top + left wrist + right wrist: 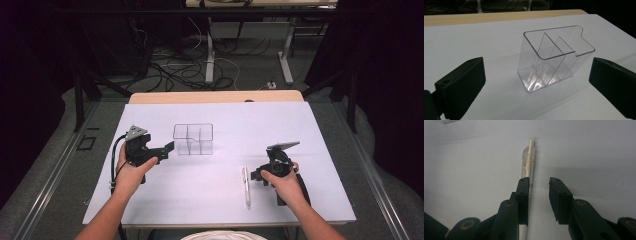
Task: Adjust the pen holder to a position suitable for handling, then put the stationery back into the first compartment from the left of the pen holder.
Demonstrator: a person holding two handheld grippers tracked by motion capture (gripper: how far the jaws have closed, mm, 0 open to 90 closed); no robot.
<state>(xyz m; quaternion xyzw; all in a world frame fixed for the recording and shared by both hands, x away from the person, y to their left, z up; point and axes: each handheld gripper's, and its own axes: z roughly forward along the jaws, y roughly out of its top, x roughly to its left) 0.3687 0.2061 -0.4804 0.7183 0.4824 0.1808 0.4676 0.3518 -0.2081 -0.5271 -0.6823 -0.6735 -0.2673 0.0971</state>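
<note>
Pen lies flat on the white counter, long way pointing away from the person, just left of the right tongs, which stand narrow around it, while the left tongs gape wide near the clear box.

Dim room, pale tabletop

A white sheet covers the wooden table at centre frame. Beyond, upper centre, cables sprawl over grey floor between white desk legs. Dark curtains flank both edges

Organizer rear-left on table, pen front-right
</note>
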